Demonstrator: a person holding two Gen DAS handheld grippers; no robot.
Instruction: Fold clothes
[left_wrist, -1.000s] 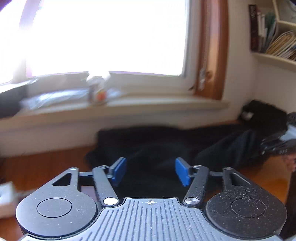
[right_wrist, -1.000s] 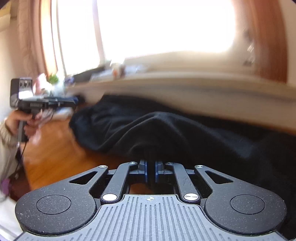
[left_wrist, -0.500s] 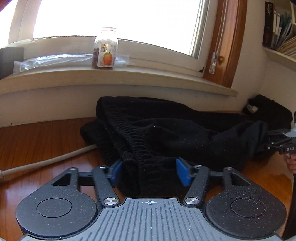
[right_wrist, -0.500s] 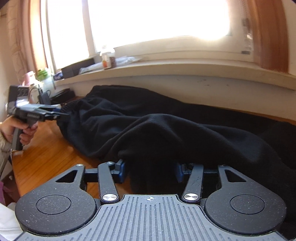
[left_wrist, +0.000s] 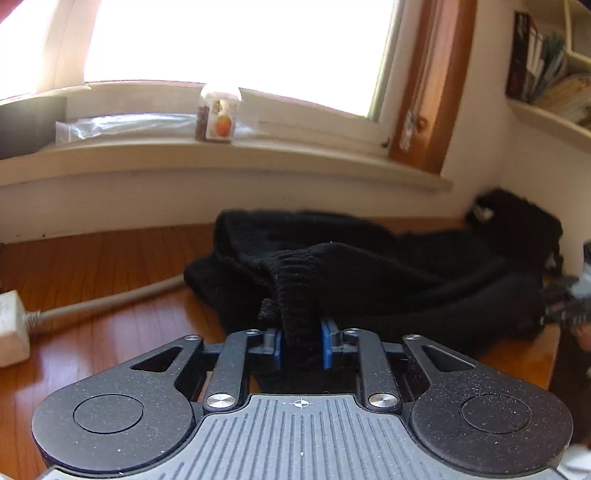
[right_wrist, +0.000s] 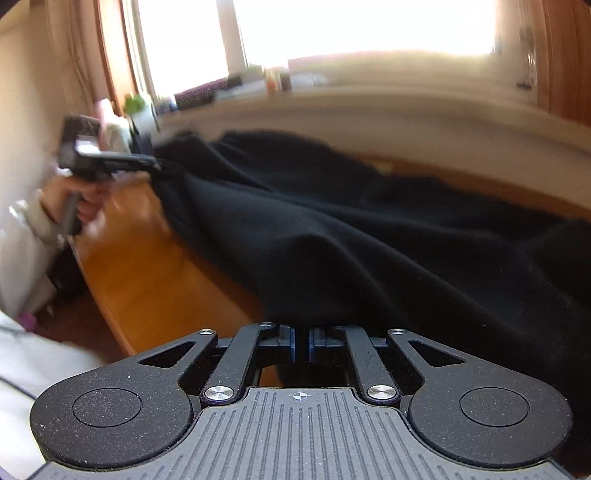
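A black garment (left_wrist: 388, 273) lies bunched on the wooden table (left_wrist: 92, 266) below the window. My left gripper (left_wrist: 301, 345) is shut on its ribbed elastic waistband, which rises in a fold into the jaws. In the right wrist view the same black garment (right_wrist: 369, 240) stretches across the table, and my right gripper (right_wrist: 302, 345) is shut on its near edge. The left gripper (right_wrist: 157, 164) shows there at the far left, held by a hand (right_wrist: 85, 199) and pinching the cloth's other end. In the left wrist view the right gripper (left_wrist: 554, 306) appears blurred at the right edge.
A grey cable (left_wrist: 110, 301) runs to a white adapter (left_wrist: 11, 325) on the table's left. A jar (left_wrist: 219, 114) stands on the window sill. A black bag (left_wrist: 517, 221) sits in the corner under a bookshelf (left_wrist: 546, 74). The table's front edge (right_wrist: 110, 295) curves at the left.
Half a second ago both grippers stood open around the cloth; both have now shut on it. The waistband is lifted into a fold, and the right view is blurred by motion.
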